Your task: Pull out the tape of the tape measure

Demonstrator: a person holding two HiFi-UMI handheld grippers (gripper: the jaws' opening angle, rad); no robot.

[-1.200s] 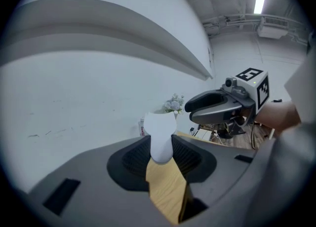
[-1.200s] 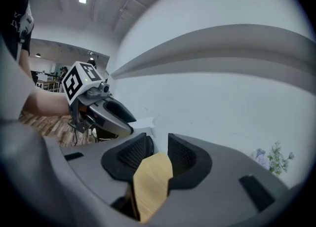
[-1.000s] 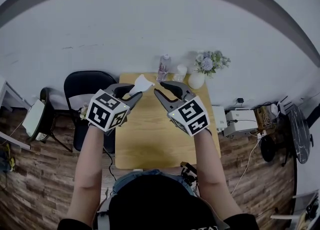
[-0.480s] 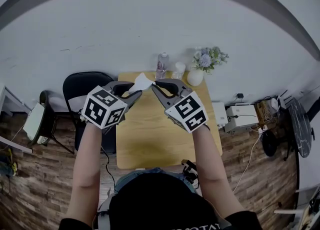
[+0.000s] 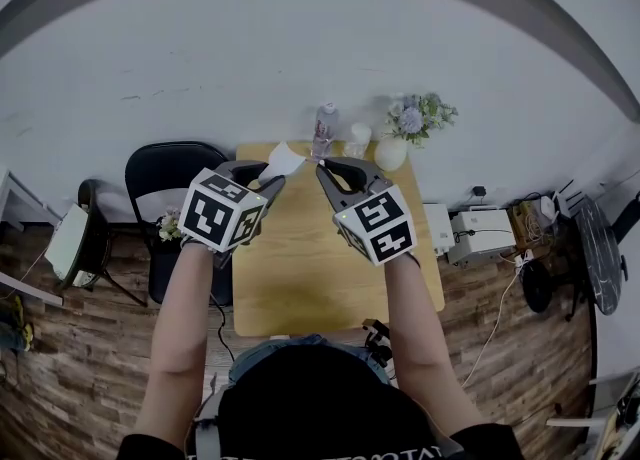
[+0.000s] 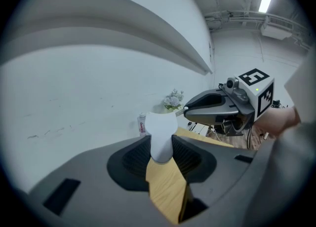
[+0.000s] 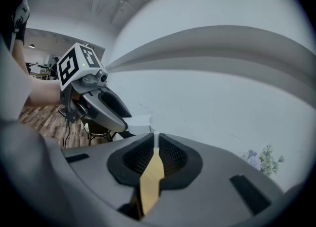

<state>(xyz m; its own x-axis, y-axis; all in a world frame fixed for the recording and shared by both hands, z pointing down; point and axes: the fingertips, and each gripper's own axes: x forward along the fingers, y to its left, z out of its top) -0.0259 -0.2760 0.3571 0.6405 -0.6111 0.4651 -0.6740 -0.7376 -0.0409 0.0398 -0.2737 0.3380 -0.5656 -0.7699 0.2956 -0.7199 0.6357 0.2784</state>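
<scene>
Left tongs (image 6: 160, 148) grip the one tape measure (image 6: 159, 126), right tongs (image 7: 155, 137) pinch its tab (image 7: 155, 141)

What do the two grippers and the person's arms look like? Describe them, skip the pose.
Both the left gripper and right gripper are dark grey, with curved jaws lined with ribbed black pads. Each carries a white cube printed with black square markers. The arms are bare below short black sleeves.

I have the tape measure (image 5: 285, 160) between my left gripper's (image 5: 270, 184) jaws and its tape (image 7: 154, 141) between my right gripper's (image 5: 322, 172). The table (image 5: 300, 278) lies below both, with the bottle (image 5: 322, 131) and vase (image 5: 390, 155) beyond.
</scene>
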